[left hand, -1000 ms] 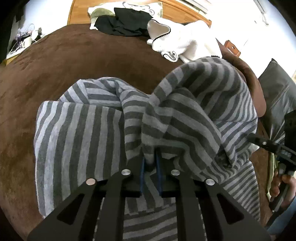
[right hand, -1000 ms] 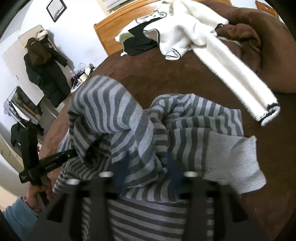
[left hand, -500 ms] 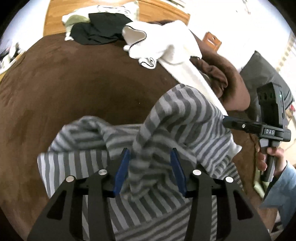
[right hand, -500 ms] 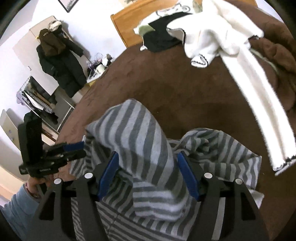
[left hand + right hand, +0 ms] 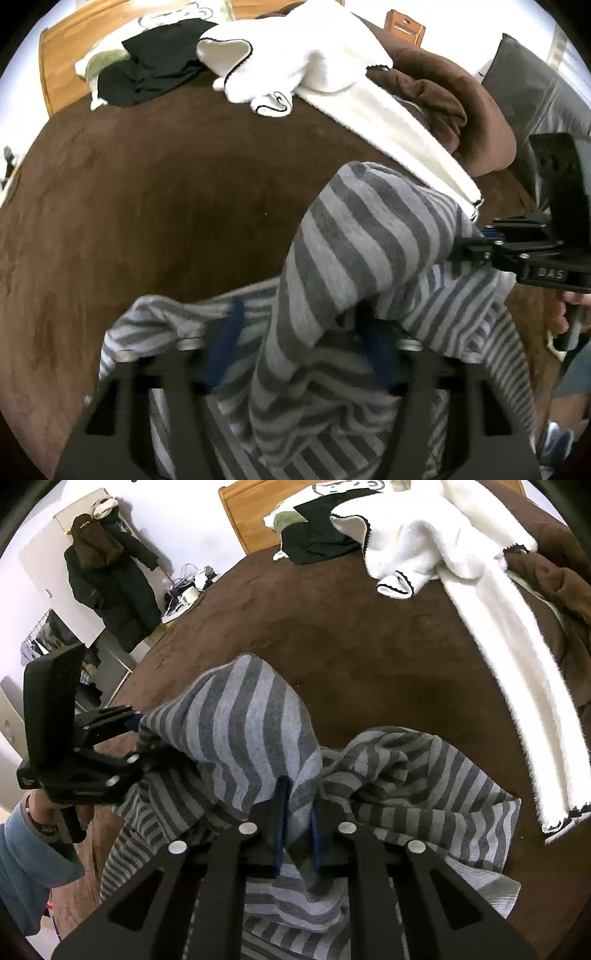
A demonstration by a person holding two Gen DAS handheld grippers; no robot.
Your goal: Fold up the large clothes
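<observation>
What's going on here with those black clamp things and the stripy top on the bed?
A person is folding a grey striped top on a brown bedspread, holding a two-finger gripper in each hand. The right gripper has just clamped shut on a raised fold of the fabric. The left gripper has cloth between its jaws, which have just been closing, but the blur hides whether it grips. The top is still bunched, not folded. A white fluffy garment and black clothing lie further back.

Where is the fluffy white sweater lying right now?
The fluffy white sweater lies across the far right of the brown bed cover, beside the black garment, beyond the striped top.
</observation>
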